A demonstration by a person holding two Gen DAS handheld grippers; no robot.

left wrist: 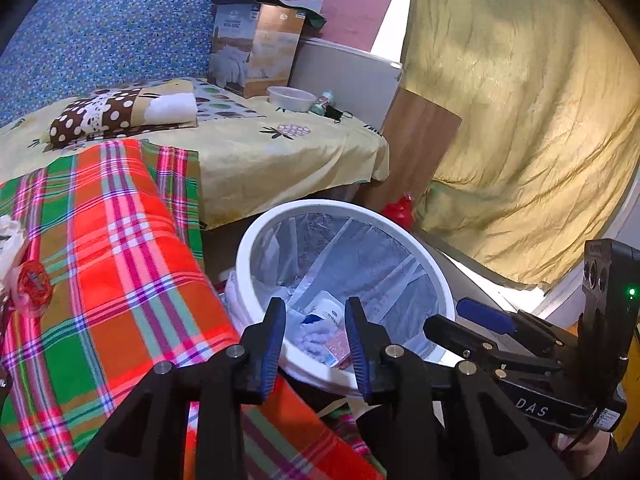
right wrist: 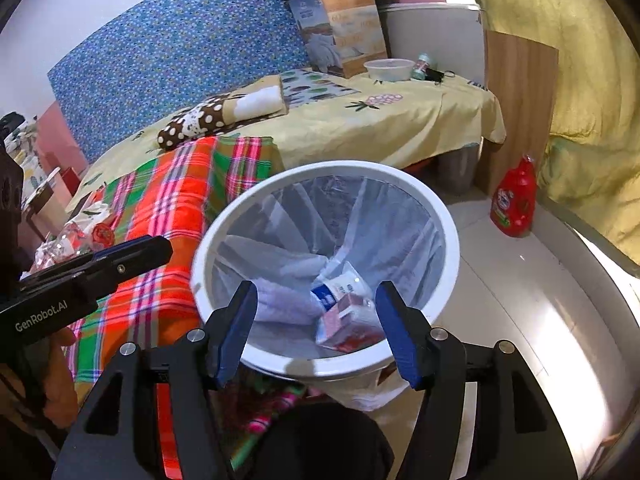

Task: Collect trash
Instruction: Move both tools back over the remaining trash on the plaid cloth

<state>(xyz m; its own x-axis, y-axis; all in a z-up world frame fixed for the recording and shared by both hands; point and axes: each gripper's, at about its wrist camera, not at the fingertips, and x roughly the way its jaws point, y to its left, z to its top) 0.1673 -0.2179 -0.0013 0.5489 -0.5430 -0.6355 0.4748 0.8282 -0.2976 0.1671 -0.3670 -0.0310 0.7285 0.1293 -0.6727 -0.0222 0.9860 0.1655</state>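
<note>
While both grippers gape, trash (right wrist: 344, 312) lies binned below.

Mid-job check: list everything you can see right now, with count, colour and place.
trash bin: one, white, clear liner, on floor beside bed
cartons: about two, pink-white and blue-white, inside bin
plaid blanket: one, red-green, on bed
wrappers: small pile, clear and red, on blanket
pillow: one, brown dotted, on bed
bowl: one, white, far bed corner
box: one, tan-blue, by bowl
bottle: one, red, on floor
left gripper: open, empty, over bin
right gripper: open, empty, over bin
</note>
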